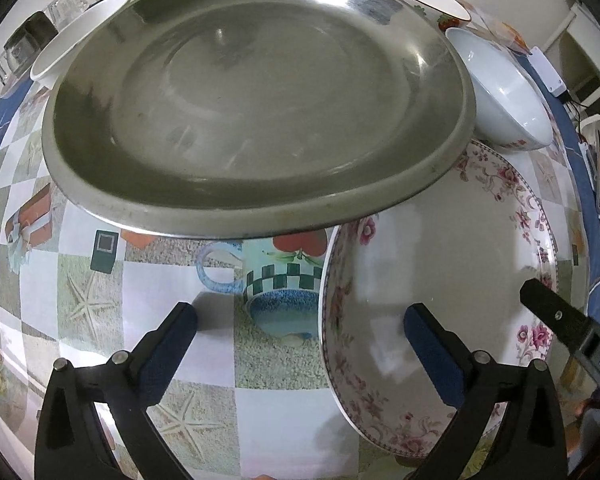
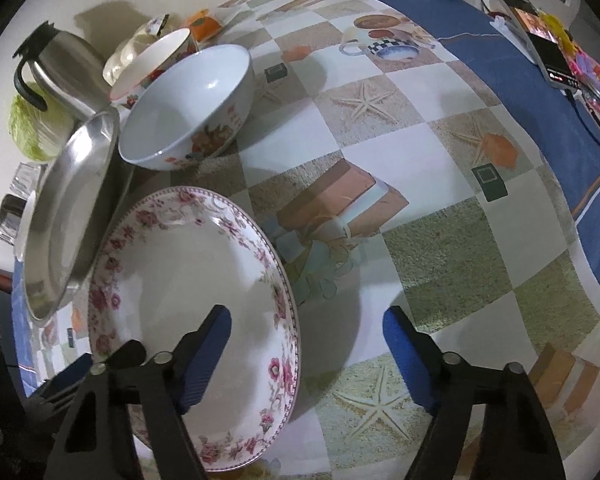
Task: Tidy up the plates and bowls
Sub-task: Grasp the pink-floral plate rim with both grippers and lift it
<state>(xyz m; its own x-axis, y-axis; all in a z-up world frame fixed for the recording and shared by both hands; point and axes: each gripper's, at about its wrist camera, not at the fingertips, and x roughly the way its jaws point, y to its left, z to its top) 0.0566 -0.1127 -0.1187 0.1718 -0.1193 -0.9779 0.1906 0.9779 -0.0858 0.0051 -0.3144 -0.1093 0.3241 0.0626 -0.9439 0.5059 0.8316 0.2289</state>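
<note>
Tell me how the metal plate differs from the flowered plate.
The metal plate is plain grey steel; the flowered plate is white with pink blossoms round its rim. The metal plate is tilted, its edge overlapping the flowered plate, which lies low on the tablecloth. Both are round, shallow and empty.

- Left gripper (image 1: 300,320): two black plastic fingers rising from the lower corners of the frame, each with a dark blue ribbed pad on its inner face.
- Round silver pivot pins sit in pairs on each finger's black linkage.
- Right gripper (image 2: 308,328): the same black build, with brighter blue ribbed pads and silver pins.
- At the right edge of the left wrist view, a black finger bears a small screw and white letters "DA".
</note>
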